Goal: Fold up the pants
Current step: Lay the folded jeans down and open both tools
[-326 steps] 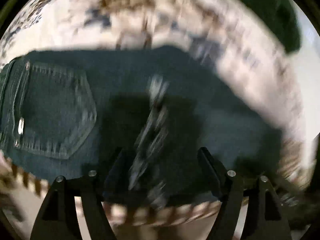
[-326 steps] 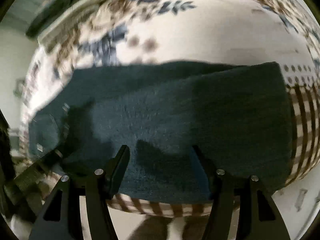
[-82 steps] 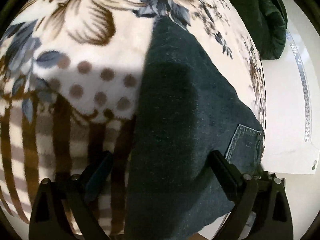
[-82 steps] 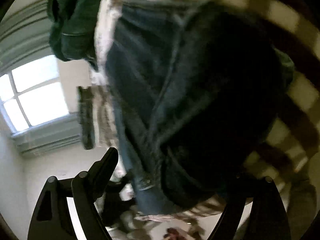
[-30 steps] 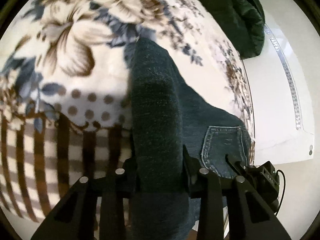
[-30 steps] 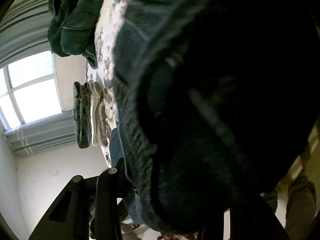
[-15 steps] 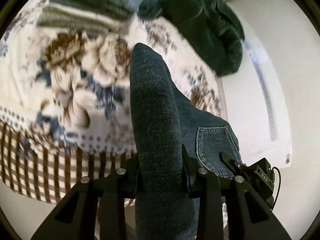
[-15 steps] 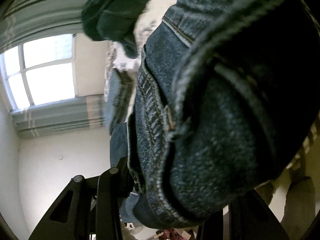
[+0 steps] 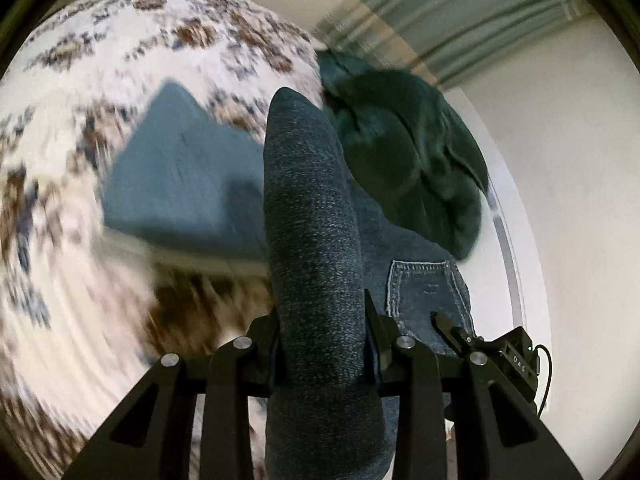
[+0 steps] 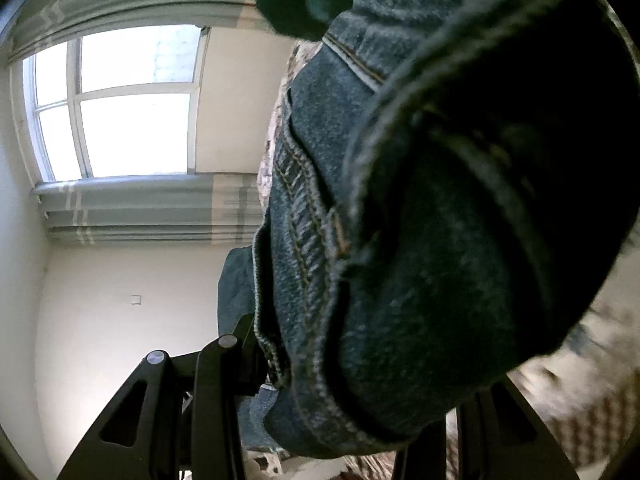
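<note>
Since a second ago the folded pants (image 9: 316, 248) have been lifted clear of the floral bed cover (image 9: 80, 92) and swung towards the far end of the bed. Nearest the lens, the left hand-held gripper (image 9: 322, 344) is seen clamped on the rounded fold; the right hand-held gripper (image 10: 340, 384) is likewise closed on the waistband end of the pants (image 10: 400, 240). The folding itself is judged done, with only the setting down left. Farther off, a folded blue garment (image 9: 180, 176) and a dark green heap (image 9: 408, 160) are seen on the bed. No containers are visible.
</note>
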`<state>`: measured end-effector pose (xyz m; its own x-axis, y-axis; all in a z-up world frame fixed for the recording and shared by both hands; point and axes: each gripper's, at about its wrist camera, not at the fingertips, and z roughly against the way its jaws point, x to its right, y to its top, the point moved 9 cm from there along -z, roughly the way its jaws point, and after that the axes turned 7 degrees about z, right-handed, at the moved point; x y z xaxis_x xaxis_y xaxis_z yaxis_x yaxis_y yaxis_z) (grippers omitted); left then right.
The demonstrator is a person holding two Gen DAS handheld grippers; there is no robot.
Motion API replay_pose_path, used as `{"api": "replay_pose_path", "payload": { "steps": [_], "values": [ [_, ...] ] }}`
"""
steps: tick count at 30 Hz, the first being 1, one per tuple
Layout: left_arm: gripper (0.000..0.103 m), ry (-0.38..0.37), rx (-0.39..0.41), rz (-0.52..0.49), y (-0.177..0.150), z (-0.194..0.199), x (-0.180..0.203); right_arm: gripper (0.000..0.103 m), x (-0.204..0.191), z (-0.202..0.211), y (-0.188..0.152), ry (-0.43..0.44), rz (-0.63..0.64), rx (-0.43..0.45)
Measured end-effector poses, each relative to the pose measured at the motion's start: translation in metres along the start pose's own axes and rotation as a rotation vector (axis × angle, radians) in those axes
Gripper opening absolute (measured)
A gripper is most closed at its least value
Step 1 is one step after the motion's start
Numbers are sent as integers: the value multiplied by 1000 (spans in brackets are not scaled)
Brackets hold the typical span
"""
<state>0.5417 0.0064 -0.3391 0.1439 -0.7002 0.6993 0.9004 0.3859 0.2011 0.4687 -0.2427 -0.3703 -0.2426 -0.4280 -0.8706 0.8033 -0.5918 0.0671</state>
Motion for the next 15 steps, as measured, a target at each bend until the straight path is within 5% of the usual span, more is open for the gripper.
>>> {"api": "replay_pose_path", "payload": {
  "steps": [6, 12, 15],
  "values": [
    [29, 20, 42, 26, 106, -28, -66, 41, -33, -200, 81, 35, 5, -1],
    [29, 93, 18, 79, 136, -69, -135, 42, -13, -348, 112, -13, -20, -62],
    [29, 133, 4, 74, 133, -79, -157, 45, 3, -384, 111, -68, 3, -113]
  ]
}}
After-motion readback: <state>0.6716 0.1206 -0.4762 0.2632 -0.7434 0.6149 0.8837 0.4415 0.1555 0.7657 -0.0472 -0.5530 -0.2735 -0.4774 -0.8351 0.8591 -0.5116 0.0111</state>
